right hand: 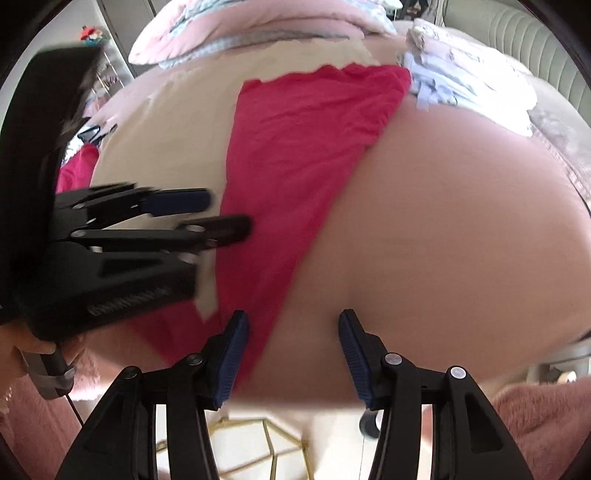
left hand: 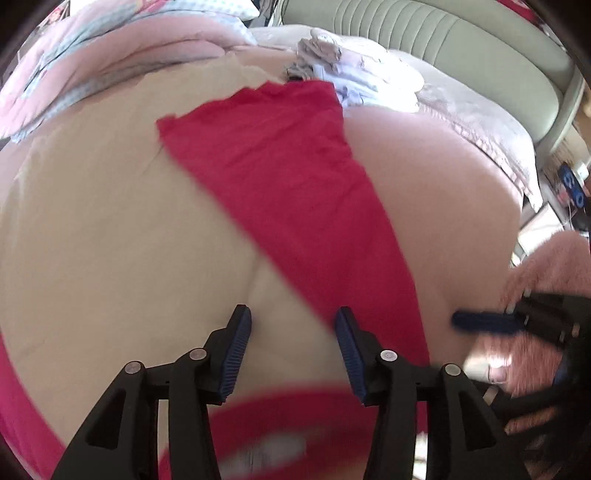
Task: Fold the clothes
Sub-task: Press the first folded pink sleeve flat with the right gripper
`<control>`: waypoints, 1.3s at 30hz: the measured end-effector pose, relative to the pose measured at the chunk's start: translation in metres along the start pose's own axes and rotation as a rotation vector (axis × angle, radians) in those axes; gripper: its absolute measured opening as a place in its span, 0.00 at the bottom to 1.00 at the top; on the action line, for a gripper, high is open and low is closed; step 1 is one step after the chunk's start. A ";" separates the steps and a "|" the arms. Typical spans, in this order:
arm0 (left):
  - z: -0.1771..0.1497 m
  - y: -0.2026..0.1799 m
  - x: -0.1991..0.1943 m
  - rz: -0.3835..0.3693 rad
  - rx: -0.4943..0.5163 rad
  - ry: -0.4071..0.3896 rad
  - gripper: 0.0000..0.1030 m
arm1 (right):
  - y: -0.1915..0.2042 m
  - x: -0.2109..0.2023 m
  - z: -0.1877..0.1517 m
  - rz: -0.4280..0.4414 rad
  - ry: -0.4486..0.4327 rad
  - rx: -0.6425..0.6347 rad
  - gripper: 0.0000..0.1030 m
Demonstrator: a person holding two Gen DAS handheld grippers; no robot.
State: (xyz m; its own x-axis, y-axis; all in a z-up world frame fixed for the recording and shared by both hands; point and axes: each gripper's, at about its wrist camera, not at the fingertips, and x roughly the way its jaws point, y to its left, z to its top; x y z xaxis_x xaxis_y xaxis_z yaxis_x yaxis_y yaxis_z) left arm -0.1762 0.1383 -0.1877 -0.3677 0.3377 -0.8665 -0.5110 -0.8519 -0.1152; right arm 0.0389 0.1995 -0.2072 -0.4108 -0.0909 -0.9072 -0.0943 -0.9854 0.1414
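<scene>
Tools [left hand: 293, 354] parted above red garment [left hand: 280, 184]

Both my wrist cameras look forward along my jaws, close above the bed [left hand: 92, 229], aimed toward the headboard [left hand: 424, 33] at 12 o'clock. Both views share the red garment [left hand: 288, 177]; each sees the other gripper.

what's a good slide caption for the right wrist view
Open right gripper hovers over the near end of a red garment spread on the bed, left gripper alongside.
</scene>
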 end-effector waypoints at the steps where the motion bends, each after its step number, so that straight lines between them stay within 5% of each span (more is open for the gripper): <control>1: -0.004 0.001 -0.004 -0.002 0.020 0.007 0.44 | -0.001 -0.005 -0.003 -0.006 0.009 -0.004 0.49; 5: 0.012 0.014 -0.020 -0.002 0.007 -0.037 0.44 | -0.014 -0.030 0.013 -0.043 -0.022 -0.026 0.49; 14: 0.124 0.043 0.017 0.080 -0.047 -0.137 0.44 | -0.066 -0.010 0.176 -0.159 -0.182 -0.099 0.49; 21: 0.181 0.074 0.081 0.047 -0.093 -0.085 0.44 | -0.081 0.060 0.256 0.004 -0.162 -0.184 0.49; 28: 0.153 0.112 0.076 0.134 -0.139 -0.079 0.42 | -0.087 0.109 0.285 -0.005 -0.151 -0.214 0.38; 29: 0.152 0.117 0.073 0.145 -0.167 -0.077 0.42 | -0.090 0.108 0.290 -0.014 -0.163 -0.199 0.30; 32: 0.150 0.134 0.062 0.178 -0.250 -0.071 0.42 | -0.100 0.090 0.301 -0.059 -0.232 -0.121 0.33; 35: 0.165 0.123 0.071 0.135 -0.199 -0.121 0.42 | -0.100 0.080 0.306 0.000 -0.235 -0.116 0.33; 39: 0.181 0.111 0.090 0.103 -0.134 -0.143 0.42 | -0.080 0.105 0.296 -0.029 -0.170 -0.236 0.33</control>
State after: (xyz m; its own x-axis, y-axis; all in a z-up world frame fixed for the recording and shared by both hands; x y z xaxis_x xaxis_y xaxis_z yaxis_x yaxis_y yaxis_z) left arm -0.4069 0.1467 -0.1907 -0.5243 0.2913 -0.8002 -0.3609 -0.9271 -0.1010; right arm -0.2650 0.3111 -0.1961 -0.5591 -0.0561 -0.8272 0.0973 -0.9953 0.0017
